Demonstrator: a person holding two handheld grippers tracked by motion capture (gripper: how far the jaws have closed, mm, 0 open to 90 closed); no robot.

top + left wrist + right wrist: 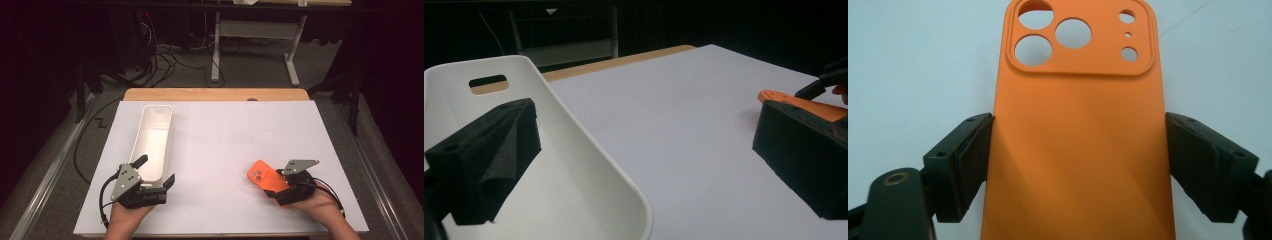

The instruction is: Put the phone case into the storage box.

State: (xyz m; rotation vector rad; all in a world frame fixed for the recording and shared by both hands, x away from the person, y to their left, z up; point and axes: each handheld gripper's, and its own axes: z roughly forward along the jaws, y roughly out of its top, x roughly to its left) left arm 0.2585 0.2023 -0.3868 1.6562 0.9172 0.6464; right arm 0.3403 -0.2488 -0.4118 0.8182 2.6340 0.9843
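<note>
An orange phone case [262,175] with camera cut-outs lies back side up at the front right of the white table sheet. My right gripper [275,184] is shut on it, and in the right gripper view its pads [973,160] press both long edges of the case [1078,125]. Whether the case touches the sheet I cannot tell. My left gripper [157,170] stands open at the near end of a long white bin [156,131]. In the left gripper view one jaw sits over the bin's inside [589,150] and the other outside it; the orange case [794,100] shows far right.
The white sheet [225,135] covers a wooden table whose bare edge [215,94] shows at the back. Cables [160,65] lie on the floor beyond it, beside a white desk frame [255,30]. A cable loops along the table's left side.
</note>
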